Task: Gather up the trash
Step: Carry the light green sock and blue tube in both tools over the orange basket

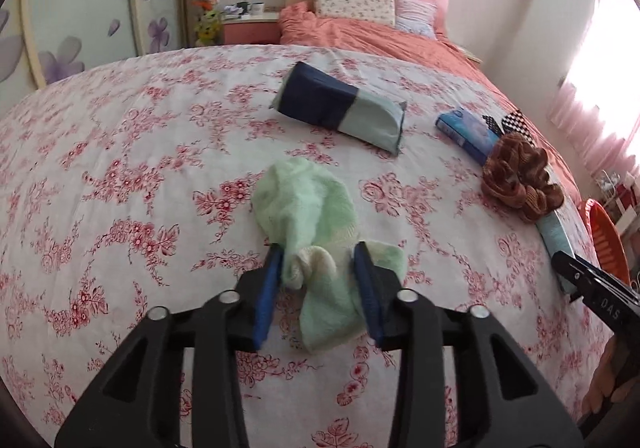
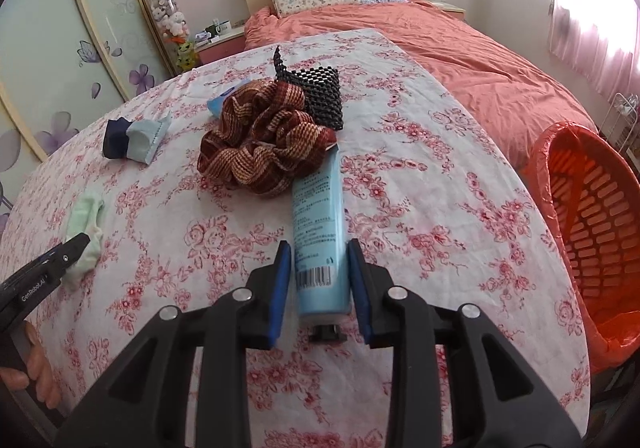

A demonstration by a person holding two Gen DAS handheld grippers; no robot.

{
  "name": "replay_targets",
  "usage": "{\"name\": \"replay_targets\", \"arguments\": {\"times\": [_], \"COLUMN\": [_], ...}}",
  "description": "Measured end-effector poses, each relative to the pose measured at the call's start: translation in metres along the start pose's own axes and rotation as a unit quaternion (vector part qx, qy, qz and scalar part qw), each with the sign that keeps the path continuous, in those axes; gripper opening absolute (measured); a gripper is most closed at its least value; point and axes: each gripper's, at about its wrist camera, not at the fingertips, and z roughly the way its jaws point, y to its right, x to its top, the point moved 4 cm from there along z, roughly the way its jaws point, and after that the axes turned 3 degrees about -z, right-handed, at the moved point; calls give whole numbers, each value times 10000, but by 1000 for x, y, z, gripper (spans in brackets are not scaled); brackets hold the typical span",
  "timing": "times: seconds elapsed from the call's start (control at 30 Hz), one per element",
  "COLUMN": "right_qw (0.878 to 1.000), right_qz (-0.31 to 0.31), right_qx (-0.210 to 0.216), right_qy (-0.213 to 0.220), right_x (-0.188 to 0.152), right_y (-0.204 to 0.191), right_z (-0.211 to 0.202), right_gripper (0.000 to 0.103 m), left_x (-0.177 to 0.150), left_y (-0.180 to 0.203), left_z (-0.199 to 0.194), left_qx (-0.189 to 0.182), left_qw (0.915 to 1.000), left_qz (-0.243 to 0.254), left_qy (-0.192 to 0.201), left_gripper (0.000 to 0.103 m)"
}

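Left gripper (image 1: 318,248) pinches the crumpled green cloth (image 1: 308,204) on the flowered bench (image 1: 140,168), pads pressed into its folds. Right gripper (image 2: 316,248) has the blue tube (image 2: 318,224) between its pads, cap toward the camera. A brown scrunchie (image 2: 264,140) lies over the tube's far end; the orange basket (image 2: 592,216) stands beside the bench.

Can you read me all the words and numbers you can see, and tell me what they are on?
"GenRobot.AI": on the left gripper.
"DAS": on the right gripper; any further letters are cut off.
Blue tube: small print and a barcode, too small and blurred to read.
Blue box: print unreadable.
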Motion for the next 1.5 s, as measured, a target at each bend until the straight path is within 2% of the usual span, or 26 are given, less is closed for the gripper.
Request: {"name": "replay_targets", "arguments": {"times": [0.07,0.2,0.4,0.53,0.57,0.6,0.67,0.77,1.07,1.3,1.5], "right_qw": [10000,10000,9999,9999,9999,9997,9995,9995,9994,9982,9959], "right_qz": [-25,-44,-67,-81,-100,-139,-217,-253,-323,-348,-248], "right_qx": [-17,-23,-63,-91,-112,-159,-200,-166,-86,48,524], "right_qy": [11,29,61,74,81,91,88,68,130,484,693], "right_x": [0,1,1,0,0,0,0,-1,4,17,26], "right_y": [-1,-1,-3,-4,-4,-5,-6,-5,-5,-13,-18], "right_z": [1,2,2,2,2,3,3,1,-19,-52,-79], "right_gripper": [32,32,32,33,33,27,27,27,26,26,26], "left_x": [-1,-5,-4,-5,-6,-6,-6,-4,7,18,29], "left_y": [2,6,10,17,18,19,21,17,8,14,29], "left_z": [0,-2,-5,0,0,0,0,-1,-19,-38,-57], "left_qx": [65,65,-120,100,168,253,279,200,100,-31,-203], "left_qw": [10000,10000,9997,9998,9998,9996,9996,9997,9995,9988,9975], "left_qz": [13,58,-215,-156,-132,-105,-65,-127,-197,-176,-94], "left_qy": [-3,-3,-14,-2,12,40,70,34,227,452,675], "left_gripper": [53,59,73,75,72,67,35,19,17,17,17]}}
